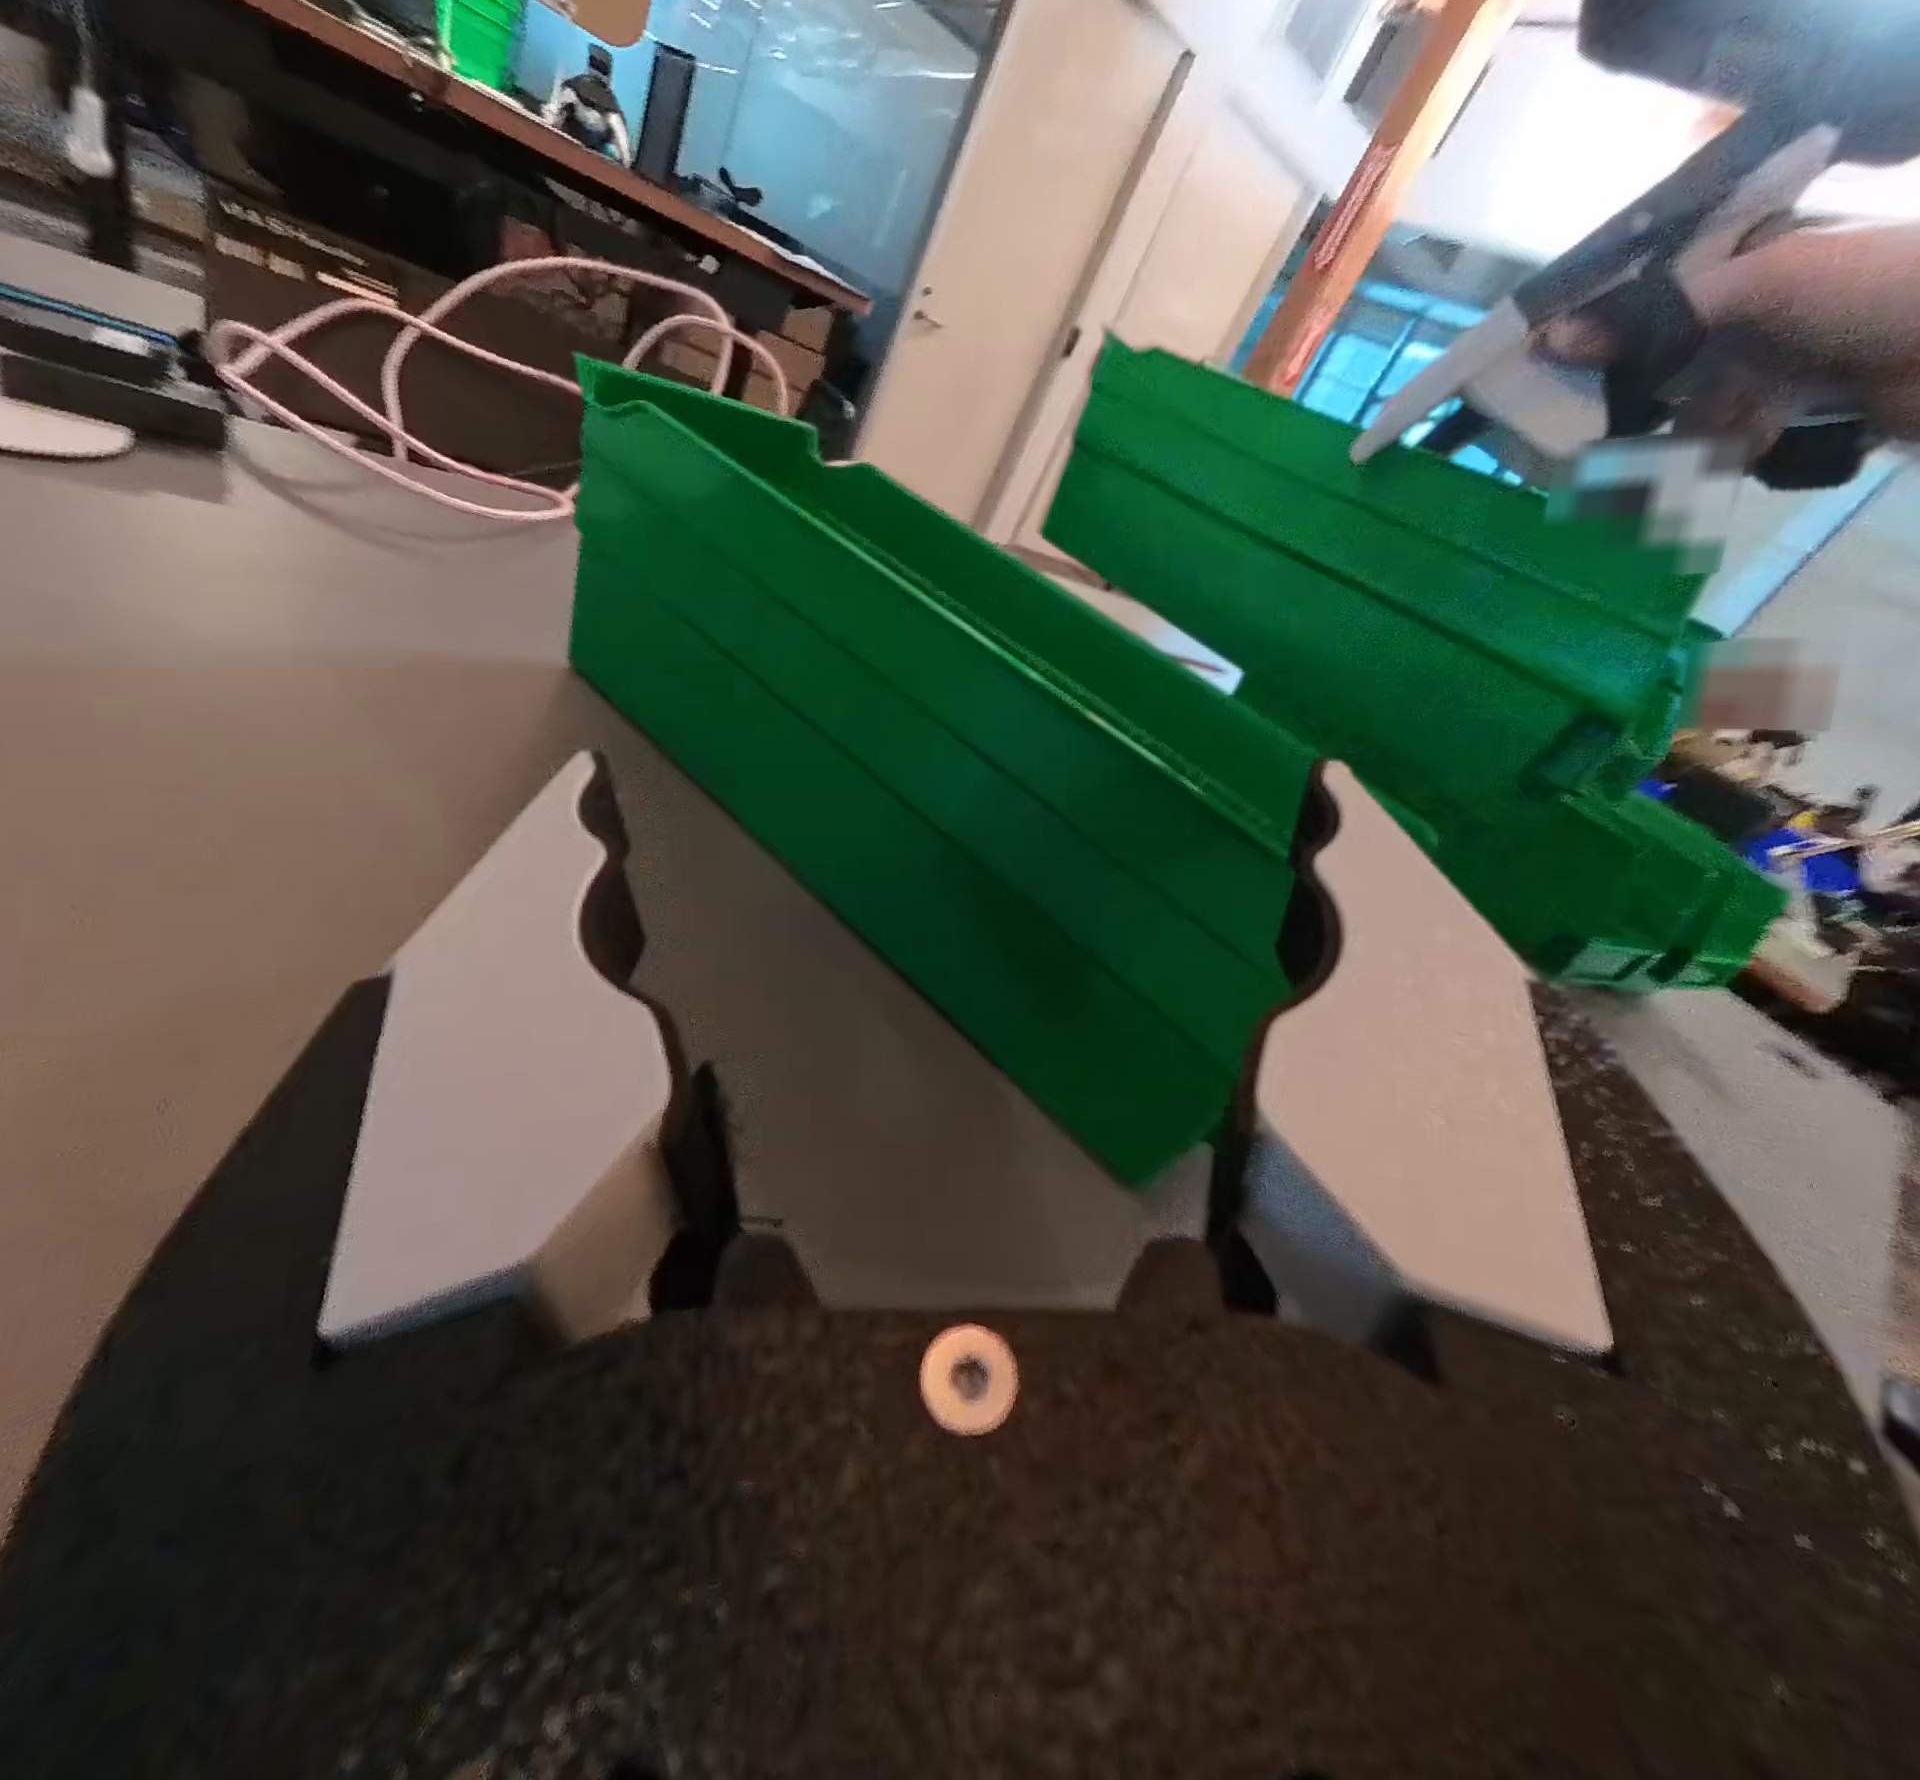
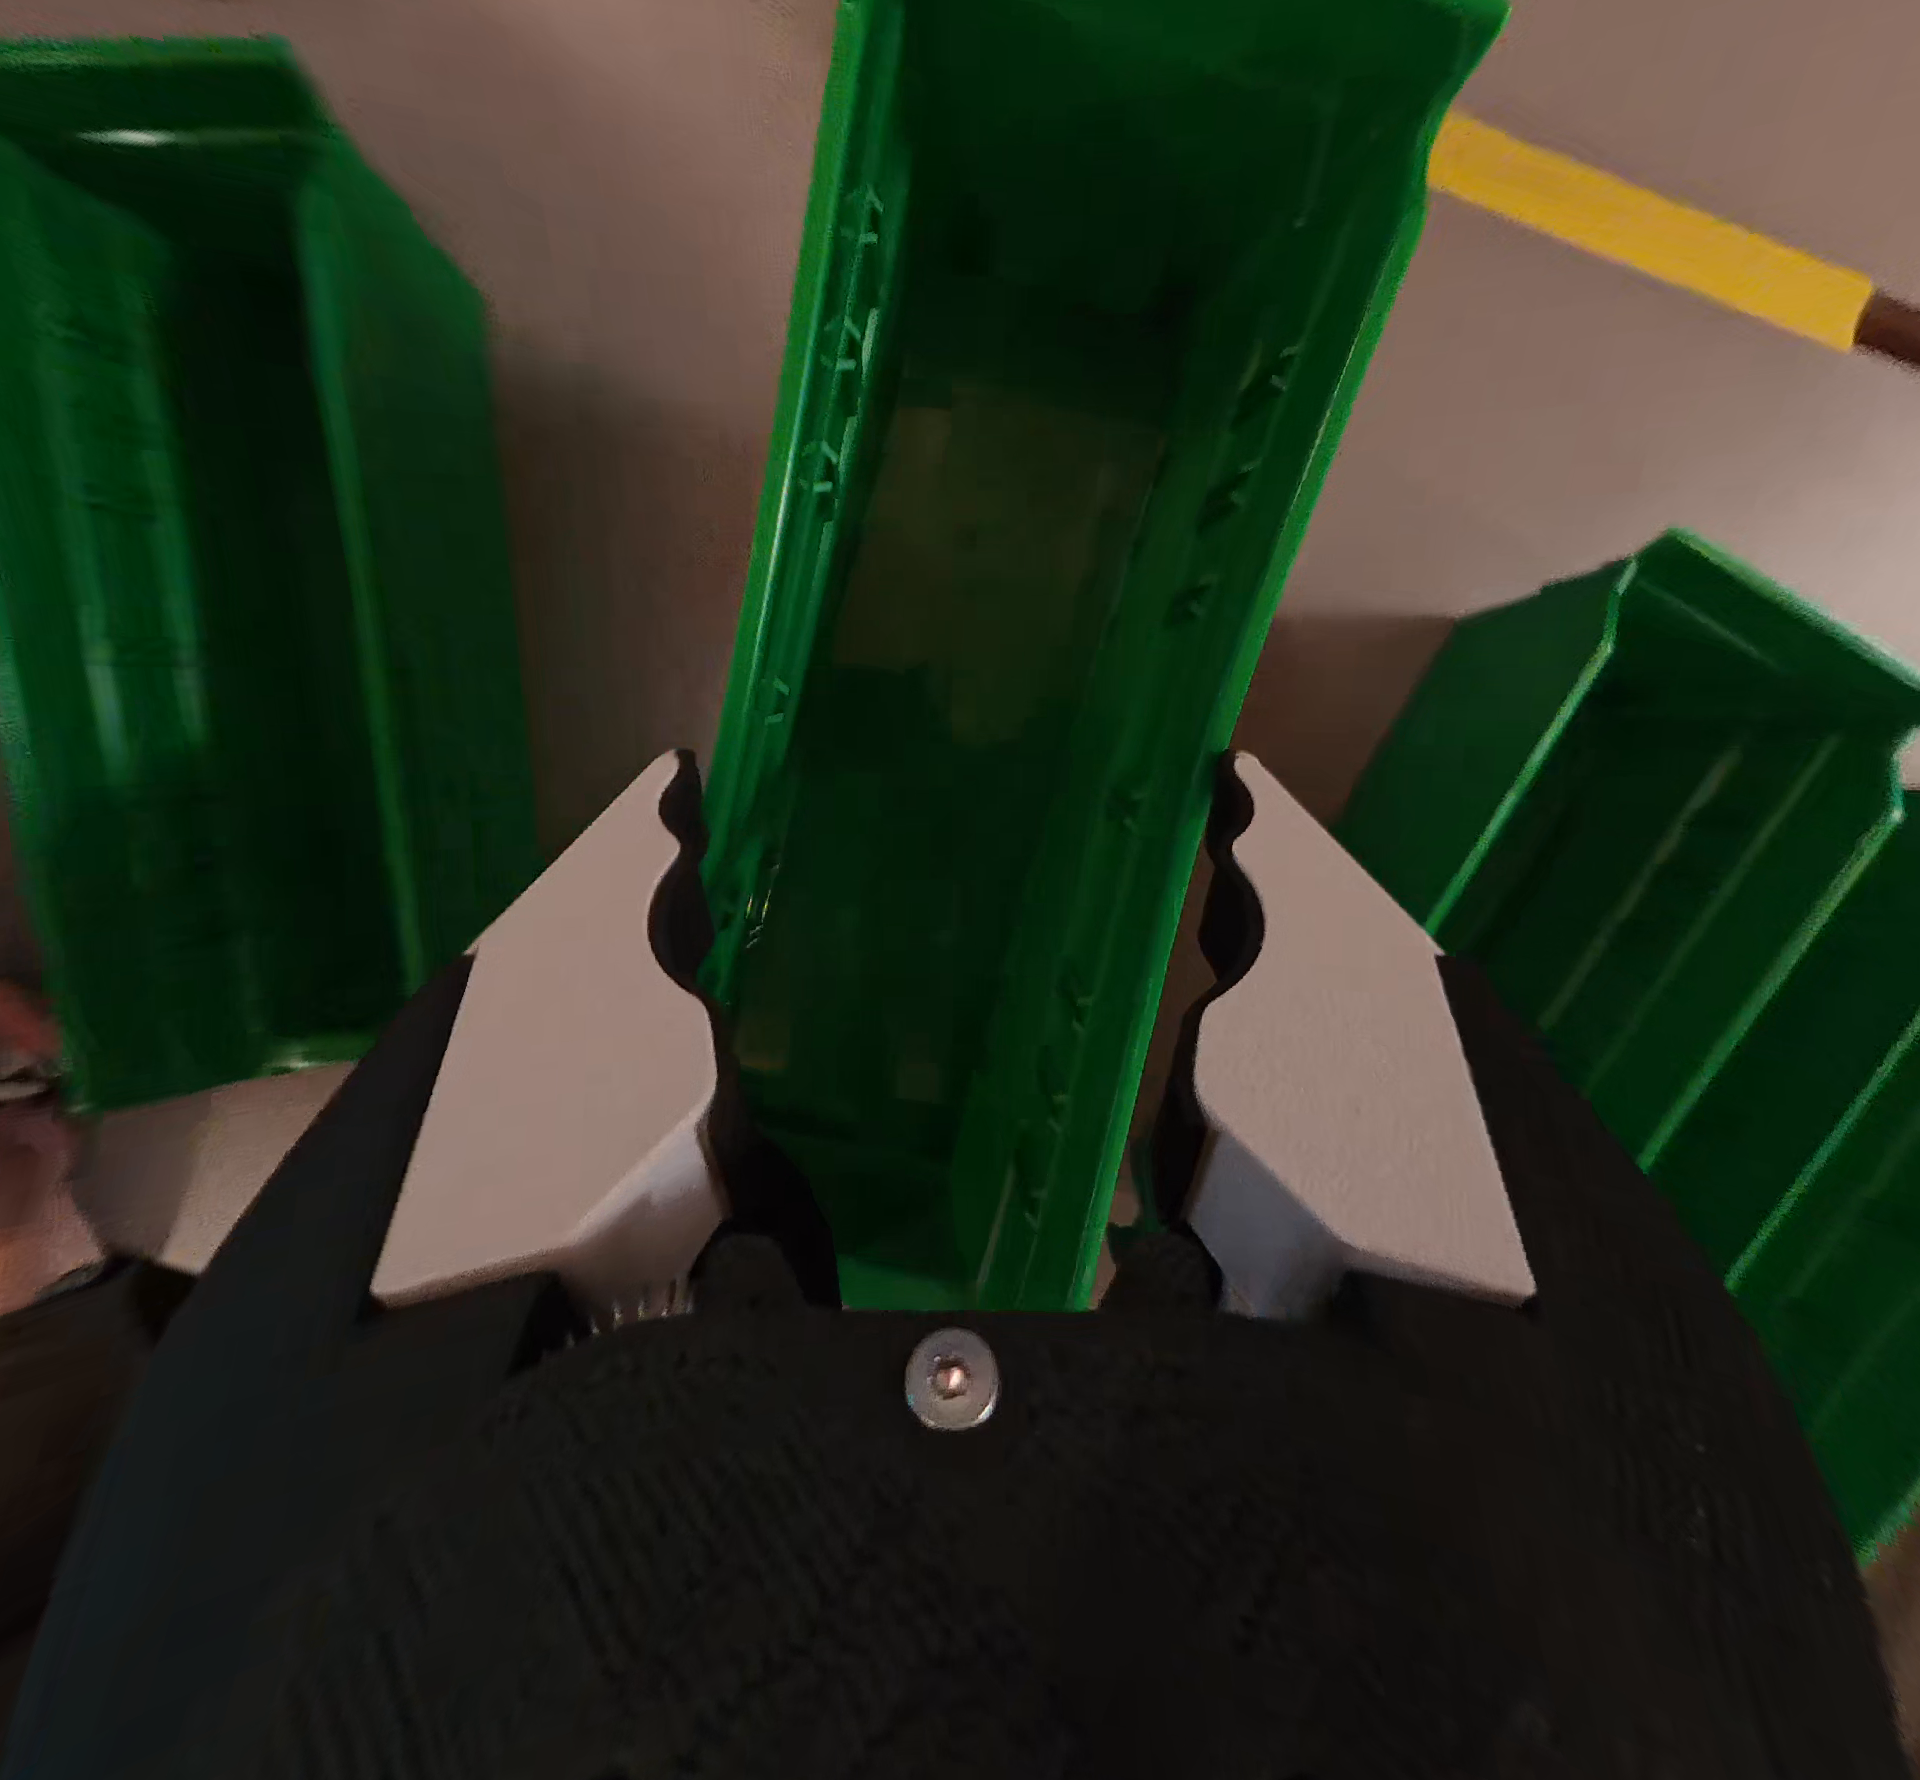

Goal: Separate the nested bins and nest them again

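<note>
While we carry one green bin (image 2: 997, 525) in the right gripper (image 2: 961, 909), two sit apart on the table (image 2: 623, 380).
Jaws straddle its end, lifted clear for re-nesting, we judge; left gripper (image 1: 956, 941) wide, empty, beside the near bin (image 1: 894, 774).

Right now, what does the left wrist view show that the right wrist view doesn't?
Only the left wrist view shows the room: a long desk, a glass partition, a white door, and the right gripper seen from outside, above the far bin. Only the right wrist view looks down into the held bin, and shows a third bin and yellow tape. Both share green bins, the pink cable and the grey table.
</note>
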Demonstrator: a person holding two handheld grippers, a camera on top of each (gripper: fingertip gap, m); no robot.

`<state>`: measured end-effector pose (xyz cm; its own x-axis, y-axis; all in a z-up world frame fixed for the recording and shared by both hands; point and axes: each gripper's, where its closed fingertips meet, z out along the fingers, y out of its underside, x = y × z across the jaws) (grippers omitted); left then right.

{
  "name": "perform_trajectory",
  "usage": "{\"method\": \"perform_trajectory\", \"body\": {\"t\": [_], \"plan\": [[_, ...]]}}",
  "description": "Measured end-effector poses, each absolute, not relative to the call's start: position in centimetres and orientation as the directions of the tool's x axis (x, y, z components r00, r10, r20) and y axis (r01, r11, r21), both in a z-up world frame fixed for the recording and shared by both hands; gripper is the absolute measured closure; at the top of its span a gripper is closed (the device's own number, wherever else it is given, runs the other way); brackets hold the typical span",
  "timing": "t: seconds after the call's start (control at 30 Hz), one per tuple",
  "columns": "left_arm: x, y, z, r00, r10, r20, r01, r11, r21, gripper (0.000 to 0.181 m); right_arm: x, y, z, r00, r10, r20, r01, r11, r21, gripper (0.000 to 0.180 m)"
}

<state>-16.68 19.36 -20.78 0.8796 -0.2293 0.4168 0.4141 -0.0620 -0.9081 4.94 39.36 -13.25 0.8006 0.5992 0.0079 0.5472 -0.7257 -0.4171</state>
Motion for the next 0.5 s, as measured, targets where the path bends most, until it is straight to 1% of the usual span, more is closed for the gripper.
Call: {"method": "perform_trajectory", "body": {"t": [0.03, 0.17, 0.27, 0.33, 0.5], "plan": [[-16.8, 19.4, -20.9, 0.893, -0.213, 0.397, 0.393, -0.062, -0.918, 0.056, 6.0, 39.8, -14.4, 0.814, 0.58, 0.009, 0.534, -0.743, -0.404, 0.082], [-16.9, 19.4, -21.1, 0.914, -0.189, 0.358, 0.352, -0.066, -0.934, 0.057, 9.1, 40.8, -18.6, 0.849, 0.528, 0.008, 0.493, -0.788, -0.37, 0.081], [-16.9, 19.4, -21.1, 0.919, -0.185, 0.349, 0.342, -0.069, -0.937, 0.057, 10.6, 40.9, -21.5, 0.855, 0.517, 0.026, 0.496, -0.803, -0.329, 0.08], [-16.9, 19.4, -21.1, 0.919, -0.185, 0.348, 0.34, -0.071, -0.938, 0.058, 10.9, 41.3, -22.1, 0.854, 0.518, 0.055, 0.501, -0.788, -0.357, 0.08], [-16.8, 19.5, -21.2, 0.918, -0.189, 0.348, 0.34, -0.073, -0.937, 0.058, 10.6, 41.2, -22.3, 0.854, 0.515, 0.073, 0.502, -0.778, -0.377, 0.065]]}}
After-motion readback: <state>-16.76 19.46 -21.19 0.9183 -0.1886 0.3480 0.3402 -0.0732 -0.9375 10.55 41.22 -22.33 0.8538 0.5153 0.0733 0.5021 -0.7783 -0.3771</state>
